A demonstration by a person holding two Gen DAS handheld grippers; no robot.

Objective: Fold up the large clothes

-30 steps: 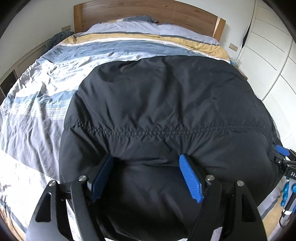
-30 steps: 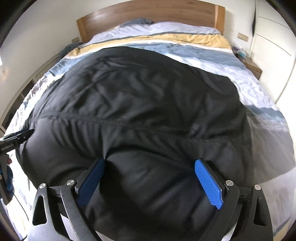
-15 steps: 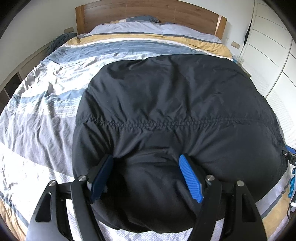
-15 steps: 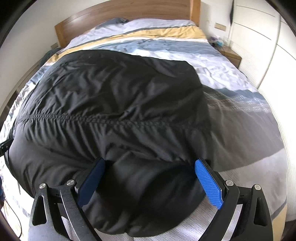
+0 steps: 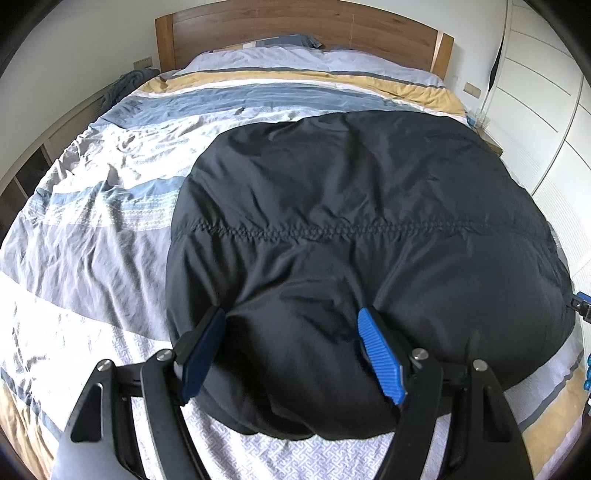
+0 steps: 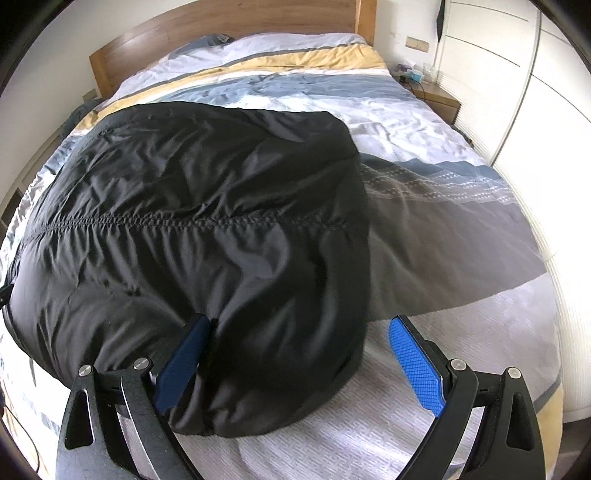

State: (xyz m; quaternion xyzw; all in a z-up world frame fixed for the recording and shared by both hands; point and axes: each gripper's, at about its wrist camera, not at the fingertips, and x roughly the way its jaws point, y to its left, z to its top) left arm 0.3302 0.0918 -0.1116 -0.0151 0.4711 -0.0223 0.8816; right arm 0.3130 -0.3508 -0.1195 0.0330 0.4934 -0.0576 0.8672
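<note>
Left gripper (image 5: 291, 332): jaws are standing wide apart, straddling a puffed bulge at the near hem of the black padded jacket (image 5: 362, 229), both blue pads pressing into the fabric without clamping it.
Right gripper (image 6: 303, 343): jaws are gaping; the left pad is touching the jacket's near right corner, the right pad is hanging over bare cover.
Jacket: is lying spread flat on the striped duvet (image 5: 110, 206), its stitched seam running crosswise.
Headboard (image 5: 295, 29): is standing beyond, wooden.

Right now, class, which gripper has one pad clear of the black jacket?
The right gripper: its right-hand pad hangs over bare bedding, whereas both pads of the left gripper are sunk into the jacket.
</note>
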